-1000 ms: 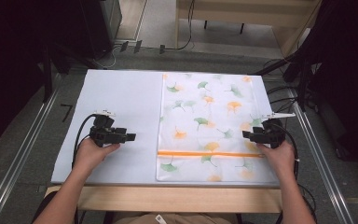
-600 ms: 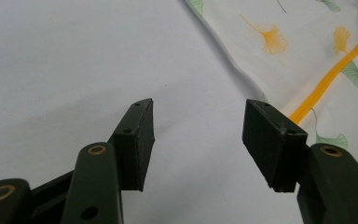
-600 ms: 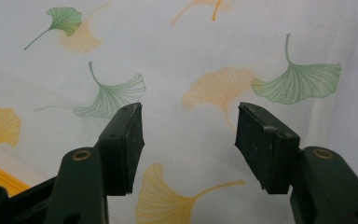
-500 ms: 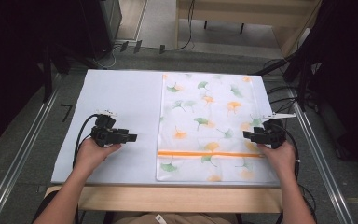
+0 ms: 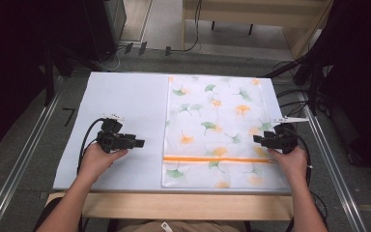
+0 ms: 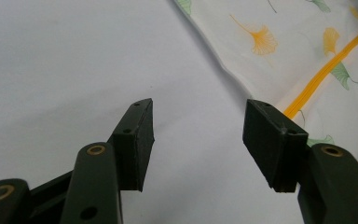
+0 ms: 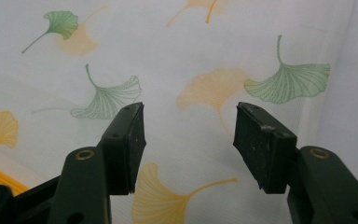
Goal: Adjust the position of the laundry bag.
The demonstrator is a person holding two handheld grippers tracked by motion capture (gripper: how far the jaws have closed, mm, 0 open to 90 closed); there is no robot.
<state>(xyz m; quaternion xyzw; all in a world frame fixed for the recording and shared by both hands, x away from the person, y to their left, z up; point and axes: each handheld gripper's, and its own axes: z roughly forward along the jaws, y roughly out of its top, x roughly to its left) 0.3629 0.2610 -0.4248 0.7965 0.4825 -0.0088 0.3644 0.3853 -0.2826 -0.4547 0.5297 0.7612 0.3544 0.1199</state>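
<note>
Leaf-print bag (image 5: pixel 217 128) between open tools

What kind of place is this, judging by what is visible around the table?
Probably a lab or recording workspace, not a home. The white table stands between metal rails on a grey floor, cables trail beside it, and a person holds a left gripper and a right gripper near a leaf-print cloth bag.
</note>
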